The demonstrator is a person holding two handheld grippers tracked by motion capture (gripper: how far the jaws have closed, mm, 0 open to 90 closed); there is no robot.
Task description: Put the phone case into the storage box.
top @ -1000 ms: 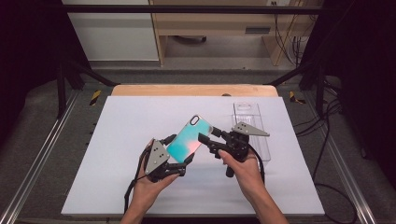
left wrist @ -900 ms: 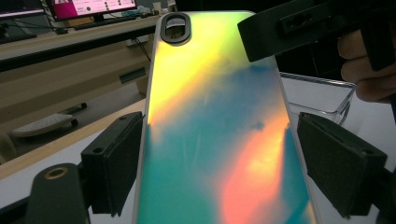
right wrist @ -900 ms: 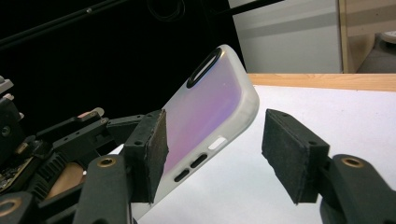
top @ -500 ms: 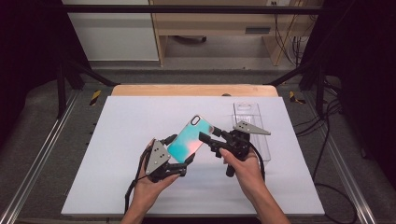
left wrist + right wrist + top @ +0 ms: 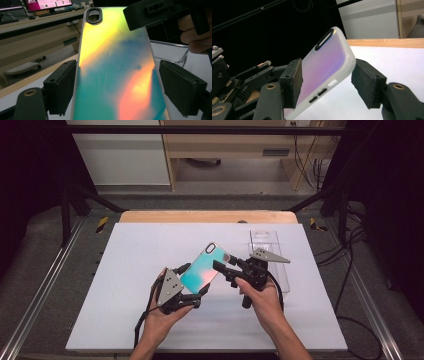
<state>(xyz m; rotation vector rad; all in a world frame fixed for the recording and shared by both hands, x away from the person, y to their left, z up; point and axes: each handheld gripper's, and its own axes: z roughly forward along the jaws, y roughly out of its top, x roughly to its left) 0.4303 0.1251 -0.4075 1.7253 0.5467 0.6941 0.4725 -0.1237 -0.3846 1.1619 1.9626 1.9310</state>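
High view: iridescent teal-pink phone case (image 5: 202,269), tilted, camera cutout uppermost.

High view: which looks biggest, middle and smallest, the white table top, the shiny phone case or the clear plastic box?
1. White table top, by far the largest.
2. Clear plastic box, partly hidden by the right gripper.
3. Shiny phone case, held up nearer the camera, so these two are close.

Right gripper (image 5: 223,268) slightly nearer phone case (image 5: 204,268).
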